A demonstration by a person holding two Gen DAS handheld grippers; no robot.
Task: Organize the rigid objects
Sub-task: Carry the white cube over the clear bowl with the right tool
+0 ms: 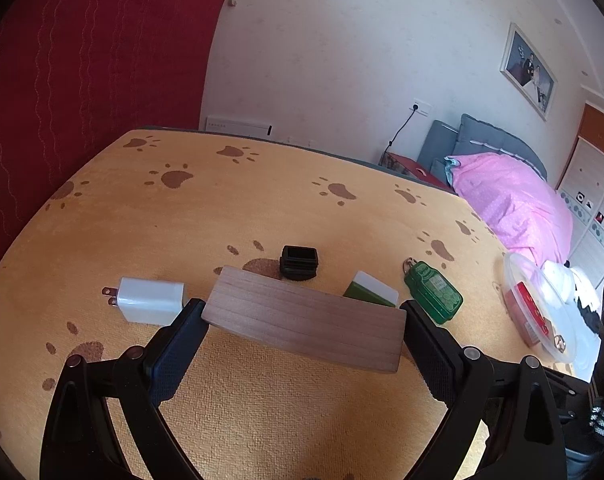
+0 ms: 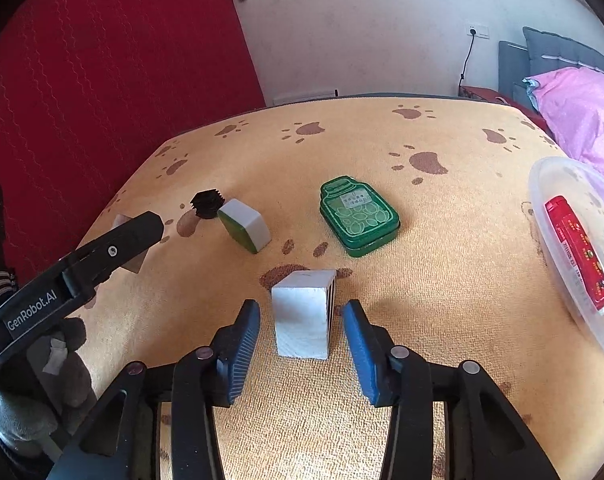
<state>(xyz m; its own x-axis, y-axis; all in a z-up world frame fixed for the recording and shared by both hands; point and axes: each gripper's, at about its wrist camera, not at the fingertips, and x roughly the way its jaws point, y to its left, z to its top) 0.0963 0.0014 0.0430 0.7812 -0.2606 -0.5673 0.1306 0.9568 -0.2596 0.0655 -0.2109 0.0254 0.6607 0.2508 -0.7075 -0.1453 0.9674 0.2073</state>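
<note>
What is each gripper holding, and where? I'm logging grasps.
Left gripper clamps the wooden board by its two short ends. Right gripper holds nothing.

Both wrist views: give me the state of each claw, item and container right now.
Left claw: shut on wooden block.
Right claw: open, white block standing free between pads.
Green tin: lid closed.
Clear container: open, holding red box.

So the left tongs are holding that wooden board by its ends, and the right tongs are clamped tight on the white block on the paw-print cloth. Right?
Not quite. The left tongs do hold the wooden board by its ends, but the right tongs are open: the right wrist view shows gaps between both blue pads and the white block, which stands on the paw-print cloth by itself.
</note>
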